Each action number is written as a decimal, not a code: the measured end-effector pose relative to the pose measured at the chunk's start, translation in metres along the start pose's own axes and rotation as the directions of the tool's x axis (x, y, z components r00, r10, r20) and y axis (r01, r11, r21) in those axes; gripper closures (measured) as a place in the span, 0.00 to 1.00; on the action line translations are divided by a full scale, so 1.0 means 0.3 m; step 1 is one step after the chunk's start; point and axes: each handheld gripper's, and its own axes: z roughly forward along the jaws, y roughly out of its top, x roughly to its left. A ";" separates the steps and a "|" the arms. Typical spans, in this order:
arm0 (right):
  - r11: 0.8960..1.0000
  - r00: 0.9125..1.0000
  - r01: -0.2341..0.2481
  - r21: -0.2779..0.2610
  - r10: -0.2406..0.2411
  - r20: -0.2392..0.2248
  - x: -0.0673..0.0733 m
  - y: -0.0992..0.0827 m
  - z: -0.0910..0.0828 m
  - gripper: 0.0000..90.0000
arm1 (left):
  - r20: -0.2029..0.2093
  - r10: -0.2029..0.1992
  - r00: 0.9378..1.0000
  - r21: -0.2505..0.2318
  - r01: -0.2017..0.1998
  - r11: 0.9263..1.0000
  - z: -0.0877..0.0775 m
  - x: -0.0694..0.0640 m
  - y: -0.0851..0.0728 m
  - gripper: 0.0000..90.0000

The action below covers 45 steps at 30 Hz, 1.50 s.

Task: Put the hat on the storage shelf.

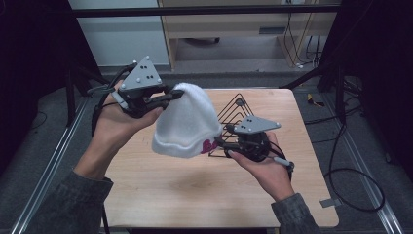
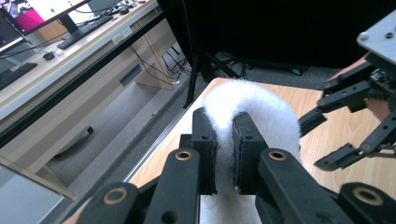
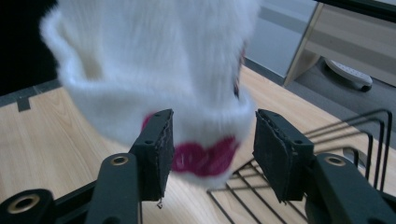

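Your desk (image 1: 160,195) is a light wood top with rounded corners, most of it bare. A black wire rack (image 1: 234,109) stands directly on it, toward the far right corner from your side.

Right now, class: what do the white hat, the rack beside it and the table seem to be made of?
White hat: soft fuzzy knit, probably wool or acrylic; fluffy nap, folded ribbed cuff, pink stitched mark.
Rack: thin black wire, likely coated metal; slim bent rods.
Table: light wood or wood-look laminate; visible grain, matte.
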 end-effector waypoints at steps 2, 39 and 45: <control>1.000 1.000 -0.005 0.002 0.005 -0.005 -0.006 0.020 0.015 0.51 | 0.004 -0.001 1.000 -0.002 0.001 1.000 0.006 0.003 0.007 0.91; 0.996 0.988 -0.088 -0.009 0.088 0.130 -0.337 0.072 -0.042 0.95 | -0.015 -0.123 0.992 -0.078 0.122 0.989 0.350 0.110 0.111 0.91; 0.995 0.984 -0.099 -0.031 0.103 0.146 -0.372 0.071 -0.065 0.95 | -0.028 -0.121 0.992 -0.099 0.117 0.988 0.386 0.115 0.147 0.91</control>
